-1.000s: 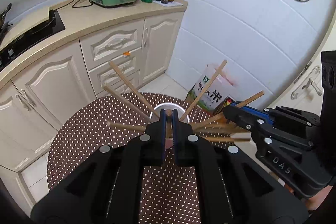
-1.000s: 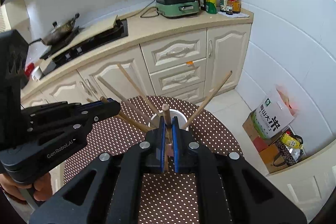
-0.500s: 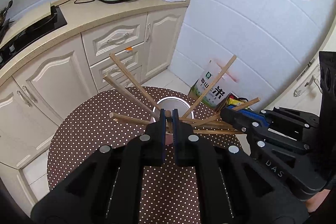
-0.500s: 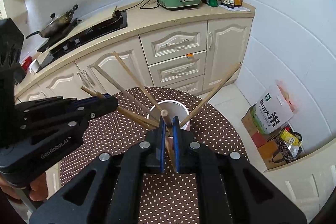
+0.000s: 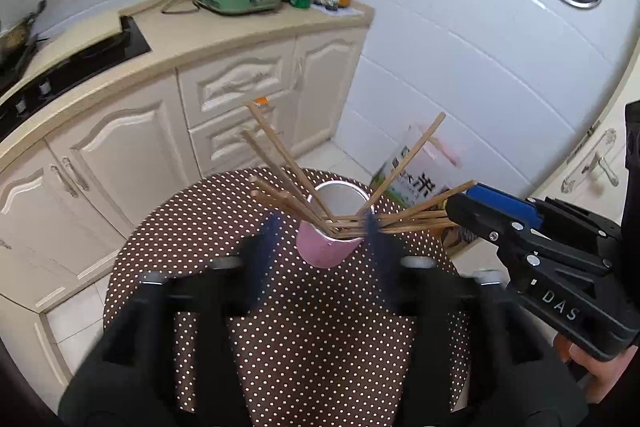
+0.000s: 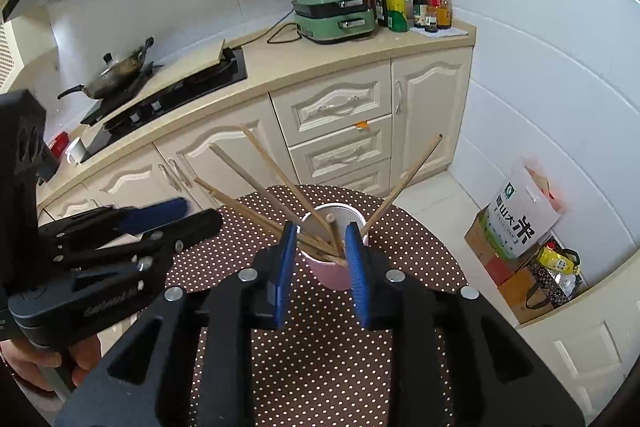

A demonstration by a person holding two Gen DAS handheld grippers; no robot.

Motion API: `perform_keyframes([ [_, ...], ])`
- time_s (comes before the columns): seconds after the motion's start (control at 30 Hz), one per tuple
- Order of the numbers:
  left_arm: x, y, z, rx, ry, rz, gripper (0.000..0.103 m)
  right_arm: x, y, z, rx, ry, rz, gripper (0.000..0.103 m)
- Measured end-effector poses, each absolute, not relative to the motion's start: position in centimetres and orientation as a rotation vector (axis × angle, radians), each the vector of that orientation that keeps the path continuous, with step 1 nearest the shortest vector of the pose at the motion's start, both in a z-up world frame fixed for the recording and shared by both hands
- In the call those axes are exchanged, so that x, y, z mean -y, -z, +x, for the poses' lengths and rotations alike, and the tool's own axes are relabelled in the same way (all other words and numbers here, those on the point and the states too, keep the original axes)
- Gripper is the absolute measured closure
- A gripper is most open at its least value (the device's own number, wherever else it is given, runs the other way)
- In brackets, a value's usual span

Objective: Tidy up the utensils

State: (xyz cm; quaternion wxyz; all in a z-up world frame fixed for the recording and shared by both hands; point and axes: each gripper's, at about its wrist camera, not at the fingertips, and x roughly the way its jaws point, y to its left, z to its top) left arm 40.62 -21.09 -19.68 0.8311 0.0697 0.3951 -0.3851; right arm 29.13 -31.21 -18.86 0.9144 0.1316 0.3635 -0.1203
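Chopsticks (image 6: pixel 280 215) fan over cup (image 6: pixel 340 273) rim

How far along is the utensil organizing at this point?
Done: the wooden chopsticks all stand in the pink cup on the dotted table, fanned out over its rim. In hand: nothing. The left gripper and right gripper have just been opening, and their fingers are apart with only the cup seen between them. Left: no loose utensils show on the table; perhaps just backing away.
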Motion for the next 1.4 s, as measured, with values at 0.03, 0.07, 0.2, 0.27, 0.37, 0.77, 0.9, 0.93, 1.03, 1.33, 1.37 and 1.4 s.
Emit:
perform_keyframes([
  [0.03, 20.5, 19.4, 40.2, -0.828, 0.813, 0.146, 0.050, 30.9, 18.6, 28.8, -0.740, 0.247, 0.270, 0.077],
  [0.07, 20.0, 19.1, 39.9, -0.822, 0.808, 0.147, 0.050, 30.6, 18.4, 28.5, -0.735, 0.247, 0.270, 0.076],
  [0.2, 17.7, 17.8, 38.3, -0.781, 0.782, 0.150, 0.050, 29.1, 17.4, 27.0, -0.704, 0.240, 0.266, 0.074],
  [0.27, 16.6, 17.3, 37.6, -0.768, 0.771, 0.146, 0.049, 28.1, 16.8, 26.2, -0.688, 0.235, 0.265, 0.073],
  [0.37, 14.5, 16.4, 35.9, -0.741, 0.744, 0.144, 0.042, 26.5, 15.8, 24.7, -0.665, 0.225, 0.266, 0.071],
  [0.77, 6.5, 11.6, 27.5, -0.633, 0.662, 0.125, 0.025, 19.1, 10.7, 16.8, -0.545, 0.200, 0.233, 0.057],
  [0.9, 4.8, 9.9, 25.7, -0.596, 0.638, 0.115, 0.020, 17.4, 9.2, 15.3, -0.519, 0.190, 0.199, 0.049],
  [0.93, 4.4, 9.4, 25.2, -0.585, 0.630, 0.114, 0.019, 17.0, 8.9, 14.9, -0.513, 0.184, 0.192, 0.047],
  [1.03, 3.4, 8.4, 24.2, -0.564, 0.611, 0.088, 0.015, 16.4, 8.1, 14.1, -0.495, 0.172, 0.180, 0.043],
  [1.33, 2.3, 6.9, 20.9, -0.526, 0.523, 0.063, 0.013, 15.8, 6.6, 11.7, -0.453, 0.104, 0.128, 0.032],
  [1.37, 2.4, 6.7, 20.4, -0.517, 0.508, 0.060, 0.013, 15.9, 6.4, 11.5, -0.447, 0.094, 0.122, 0.032],
  [1.4, 2.5, 6.5, 19.9, -0.507, 0.491, 0.057, 0.013, 16.0, 6.2, 11.2, -0.443, 0.084, 0.113, 0.030],
])
